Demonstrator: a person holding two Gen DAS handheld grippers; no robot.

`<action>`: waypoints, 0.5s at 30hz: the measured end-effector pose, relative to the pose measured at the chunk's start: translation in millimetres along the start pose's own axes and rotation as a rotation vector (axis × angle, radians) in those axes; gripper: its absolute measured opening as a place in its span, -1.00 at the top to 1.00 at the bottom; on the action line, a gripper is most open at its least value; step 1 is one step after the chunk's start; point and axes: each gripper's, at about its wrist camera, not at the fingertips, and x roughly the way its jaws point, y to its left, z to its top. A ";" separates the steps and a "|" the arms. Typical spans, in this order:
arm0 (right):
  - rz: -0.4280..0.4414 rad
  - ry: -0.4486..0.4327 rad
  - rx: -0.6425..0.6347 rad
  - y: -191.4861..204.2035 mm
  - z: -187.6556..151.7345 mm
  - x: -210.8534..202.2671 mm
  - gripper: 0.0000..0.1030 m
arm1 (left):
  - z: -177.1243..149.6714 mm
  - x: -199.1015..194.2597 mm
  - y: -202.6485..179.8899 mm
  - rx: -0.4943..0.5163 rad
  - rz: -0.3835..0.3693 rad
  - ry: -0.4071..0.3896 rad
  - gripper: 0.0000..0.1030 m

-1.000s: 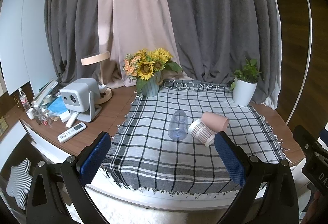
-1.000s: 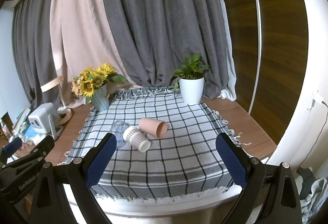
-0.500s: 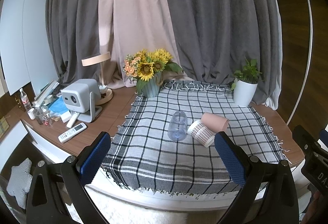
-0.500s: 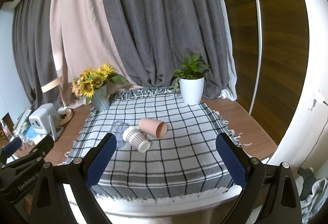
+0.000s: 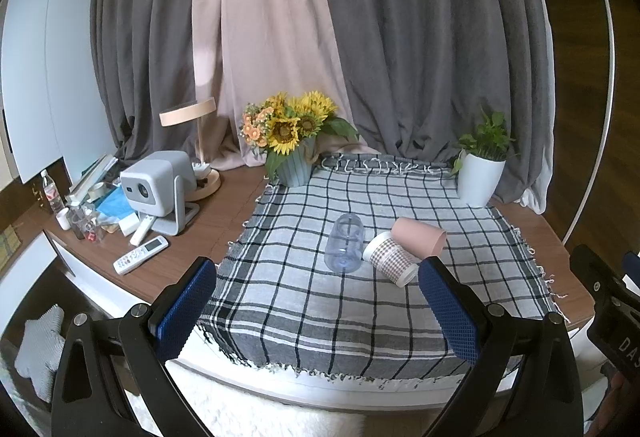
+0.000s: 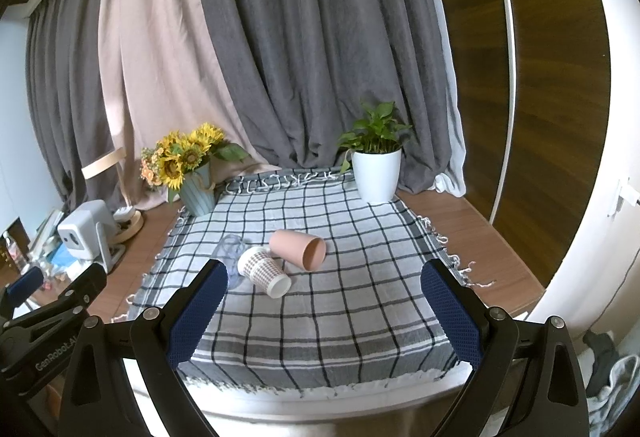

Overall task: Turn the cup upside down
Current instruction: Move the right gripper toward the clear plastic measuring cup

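Three cups lie on their sides in the middle of a checked cloth [image 5: 304,301]: a clear plastic cup [image 5: 344,249], a white cup with a houndstooth pattern [image 5: 390,263] and a pink cup [image 5: 420,240]. They also show in the right wrist view: the clear cup [image 6: 231,249], the patterned cup [image 6: 264,271], the pink cup [image 6: 298,248]. My left gripper [image 5: 316,311] is open and empty, held before the table's front edge. My right gripper [image 6: 324,311] is open and empty, also in front of the table.
A sunflower vase [image 5: 294,165] stands at the cloth's back left, a white plant pot [image 5: 480,183] at the back right. A projector [image 5: 156,189], a lamp [image 5: 188,117], a remote [image 5: 140,260] and small clutter sit on the wood at the left. Curtains hang behind.
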 end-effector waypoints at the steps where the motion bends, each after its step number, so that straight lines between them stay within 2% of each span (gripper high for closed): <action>1: 0.003 0.002 0.000 0.2 -0.2 0.6 -0.90 | -0.5 1.4 -1.3 0.000 0.005 0.005 -1.00; 15: 0.136 0.124 -0.038 -2.5 -3.0 69.7 -0.90 | -9.2 48.6 -16.4 -0.047 0.143 0.147 -1.00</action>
